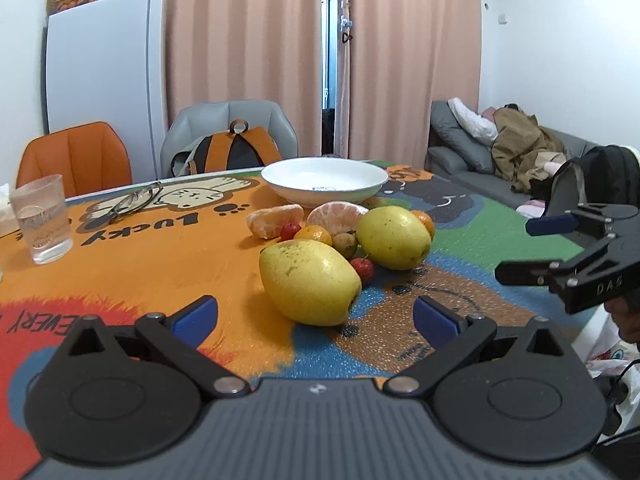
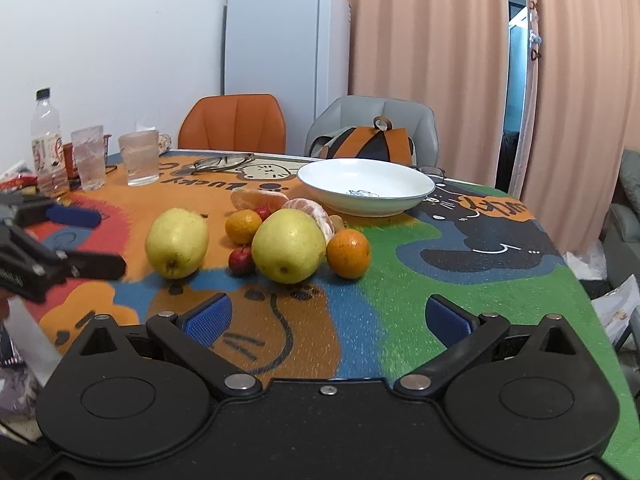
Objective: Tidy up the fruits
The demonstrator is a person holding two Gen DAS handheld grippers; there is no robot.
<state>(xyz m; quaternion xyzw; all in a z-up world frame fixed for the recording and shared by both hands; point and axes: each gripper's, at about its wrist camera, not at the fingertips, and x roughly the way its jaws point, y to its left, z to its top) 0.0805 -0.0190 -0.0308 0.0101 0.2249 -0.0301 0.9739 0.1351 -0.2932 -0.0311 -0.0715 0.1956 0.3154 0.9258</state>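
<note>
A pile of fruit lies on the colourful tablecloth: two yellow pears (image 1: 310, 282) (image 1: 394, 238), small oranges (image 2: 348, 253) (image 2: 243, 226), peeled orange halves (image 1: 336, 218) (image 1: 275, 220) and small red fruits (image 1: 363, 268). A white empty bowl (image 1: 324, 180) stands just behind them; it also shows in the right wrist view (image 2: 366, 186). My left gripper (image 1: 316, 314) is open and empty, just in front of the near pear. My right gripper (image 2: 326, 318) is open and empty, short of the pears (image 2: 289, 246) (image 2: 177, 242). Each gripper shows at the other view's edge.
Glasses of water (image 2: 139, 158) (image 2: 89, 157), a plastic bottle (image 2: 48, 140) and spectacles (image 2: 224, 161) stand on the table's left part. An orange chair (image 2: 234, 124) and a grey chair with a backpack (image 2: 368, 142) stand behind the table. A sofa (image 1: 500, 160) is to the right.
</note>
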